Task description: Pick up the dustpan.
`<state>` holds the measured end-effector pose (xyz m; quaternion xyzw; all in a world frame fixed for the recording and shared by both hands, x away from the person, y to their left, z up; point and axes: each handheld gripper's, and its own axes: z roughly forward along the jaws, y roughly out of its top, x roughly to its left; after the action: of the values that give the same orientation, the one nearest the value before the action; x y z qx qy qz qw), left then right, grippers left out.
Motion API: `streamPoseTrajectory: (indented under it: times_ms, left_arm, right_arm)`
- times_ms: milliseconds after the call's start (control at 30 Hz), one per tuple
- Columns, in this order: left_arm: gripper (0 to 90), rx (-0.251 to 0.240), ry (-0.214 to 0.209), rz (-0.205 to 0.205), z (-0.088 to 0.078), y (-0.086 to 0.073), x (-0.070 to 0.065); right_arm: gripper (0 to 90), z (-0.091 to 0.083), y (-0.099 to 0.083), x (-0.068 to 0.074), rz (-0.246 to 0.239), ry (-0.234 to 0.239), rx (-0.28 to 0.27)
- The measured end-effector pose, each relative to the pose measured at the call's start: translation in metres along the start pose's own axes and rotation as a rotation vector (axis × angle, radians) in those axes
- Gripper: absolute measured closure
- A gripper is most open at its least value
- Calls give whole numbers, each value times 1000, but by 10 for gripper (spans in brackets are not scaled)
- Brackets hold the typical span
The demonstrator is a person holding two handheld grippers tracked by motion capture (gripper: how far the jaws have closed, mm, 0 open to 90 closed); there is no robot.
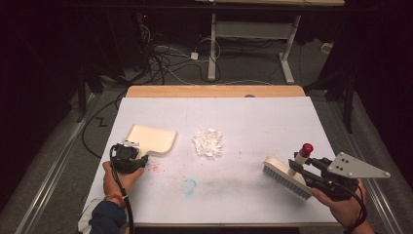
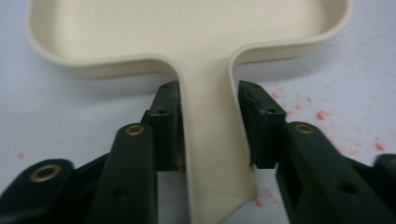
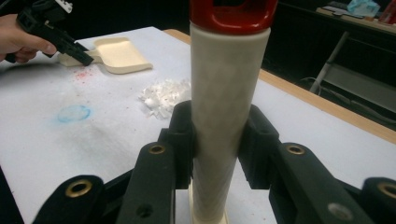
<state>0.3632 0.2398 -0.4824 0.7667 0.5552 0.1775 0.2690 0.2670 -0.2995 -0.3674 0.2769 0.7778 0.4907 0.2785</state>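
Both grippers held tools beside the scrap pile

The left gripper (image 2: 205, 126) clamped the dustpan (image 1: 152, 139) handle, pan flat on the table's (image 1: 272, 122) left; the right gripper (image 3: 217, 140) clutched the brush (image 1: 287, 179) handle, its bristles half hidden; paper scraps (image 1: 208, 142) lay between.

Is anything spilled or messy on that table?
Yes. A heap of white scraps lies loose mid-table, between the dustpan and the brush. Red specks and a blue smudge stain the white cover.
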Motion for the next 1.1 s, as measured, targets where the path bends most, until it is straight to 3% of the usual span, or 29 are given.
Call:
streamPoseTrajectory:
  times_ms: [133,300,367,600,733,867,1100]
  left_arm:
    - [635,6,-4,1,0,1,1]
    - [637,23,18,42,-4,6,-2]
    - [637,42,8,92,-12,8,-4]
    - [638,52,-32,171,-44,1,-11]
    - [638,93,-55,232,-49,-7,-23]
    - [637,104,-89,281,-55,-12,-35]
    - [638,118,-137,332,-61,-17,-50]
  right_arm:
    - [702,4,0,0,-5,10,7]
    - [702,8,0,0,-6,16,11]
    - [702,9,1,-1,-8,11,7]
    - [703,8,1,-4,-10,-7,1]
    - [703,7,1,-4,-6,-11,-6]
    - [703,7,2,-4,-10,-11,-12]
    - [703,9,3,-6,-10,-20,-11]
